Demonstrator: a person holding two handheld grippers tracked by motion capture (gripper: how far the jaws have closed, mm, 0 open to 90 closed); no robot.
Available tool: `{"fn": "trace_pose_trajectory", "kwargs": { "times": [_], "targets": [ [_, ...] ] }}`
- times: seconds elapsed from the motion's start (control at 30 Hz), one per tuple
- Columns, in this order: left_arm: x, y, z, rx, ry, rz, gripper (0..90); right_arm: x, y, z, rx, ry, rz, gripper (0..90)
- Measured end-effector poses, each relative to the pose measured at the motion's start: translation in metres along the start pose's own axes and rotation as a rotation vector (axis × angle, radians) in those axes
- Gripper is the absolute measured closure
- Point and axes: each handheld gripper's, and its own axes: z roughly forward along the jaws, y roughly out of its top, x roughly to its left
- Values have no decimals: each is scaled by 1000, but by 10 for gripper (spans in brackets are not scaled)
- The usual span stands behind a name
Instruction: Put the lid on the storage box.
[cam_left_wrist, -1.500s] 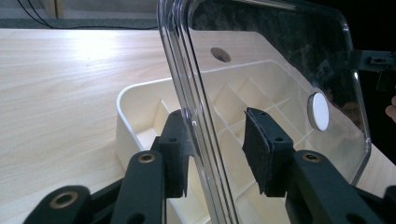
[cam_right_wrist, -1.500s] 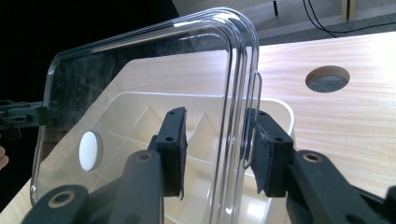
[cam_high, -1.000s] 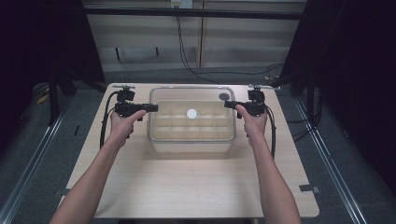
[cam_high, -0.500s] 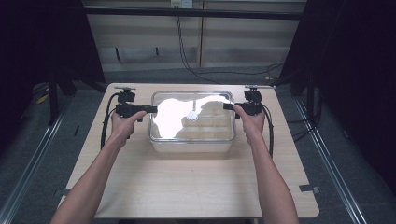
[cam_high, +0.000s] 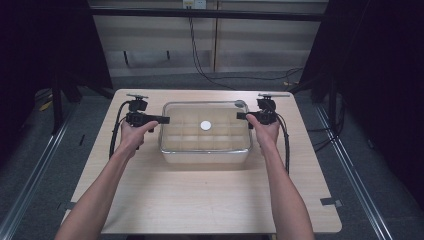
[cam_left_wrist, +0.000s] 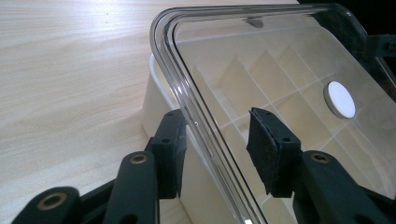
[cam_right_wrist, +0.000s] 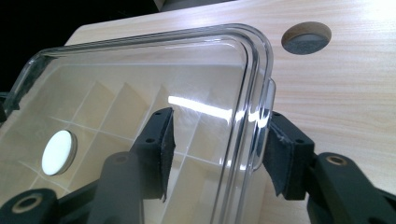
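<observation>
Wooden table (cam_high: 200, 200), pale grain, round hole (cam_right_wrist: 306, 37) near far right corner. Clear plastic box (cam_high: 205, 150) centred toward far side, cream grid dividers inside, see-through lid (cam_left_wrist: 280, 56) on top with white round disc (cam_high: 205, 125) mid-lid. Left gripper (cam_left_wrist: 215, 144) at left lid edge, jaws apart, straddling rim, not clamped. Right gripper (cam_right_wrist: 219, 149) at right lid edge, jaws likewise apart around rim.

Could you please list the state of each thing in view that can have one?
Clear lid: on the box, slightly raised at the left edge.
Box: standing upright on the table.
Left claw: open, straddling the lid's edge.
Right claw: open, straddling the lid's opposite edge.
</observation>
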Motion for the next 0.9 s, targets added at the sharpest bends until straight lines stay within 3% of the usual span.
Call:
{"fn": "trace_pose_trajectory", "kwargs": {
  "times": [0.27, 0.47, 0.9],
  "targets": [
    [1, 0, 3, 15, 3, -8, 565, 4, -2, 7, 10, -61, -21, 412],
    [2, -2, 6, 18, 9, -14, 557, 9, -5, 11, 14, -126, -63, 385],
    [3, -6, 10, 19, -5, -31, 534, 6, -7, 12, 0, -122, -64, 377]
  ]
}}
